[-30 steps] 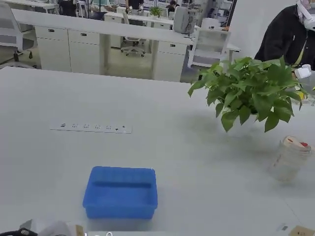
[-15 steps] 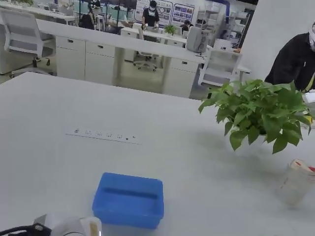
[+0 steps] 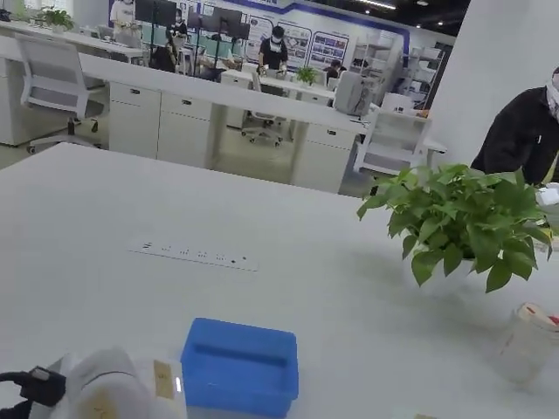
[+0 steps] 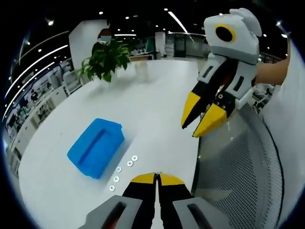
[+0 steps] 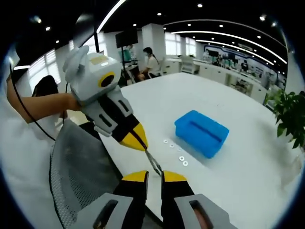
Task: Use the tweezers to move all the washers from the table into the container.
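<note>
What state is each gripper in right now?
Left gripper: shut on the tweezers.
Right gripper: open, holding nothing.

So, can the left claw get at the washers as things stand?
Probably yes. The left claw, shut on the tweezers, faces the washers with bare table between. The container sits beside them, and the right claw hangs off to the side, out of the path.

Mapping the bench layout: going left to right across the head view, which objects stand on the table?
Blue rectangular plastic container → green leafy potted plant → translucent plastic jar.
</note>
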